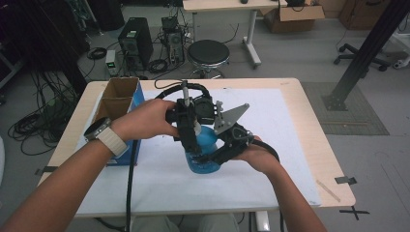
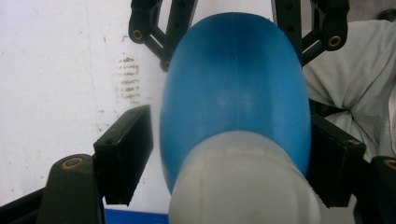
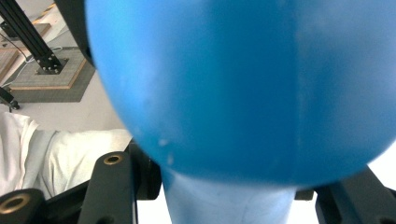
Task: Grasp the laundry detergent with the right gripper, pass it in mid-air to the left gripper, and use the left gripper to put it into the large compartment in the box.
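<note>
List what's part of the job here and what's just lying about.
In use: blue bottle with its white cap; left gripper; right gripper, jaws of both around the bottle.
Lying about: cardboard box; stool; computer tower.

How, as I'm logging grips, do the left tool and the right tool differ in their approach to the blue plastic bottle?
The left tool comes at the blue plastic bottle from its white cap end, the right tool from the opposite, rounded end. The left tool's jaws flank the wide body, the right tool's a narrower part. Both straddle the bottle.
</note>
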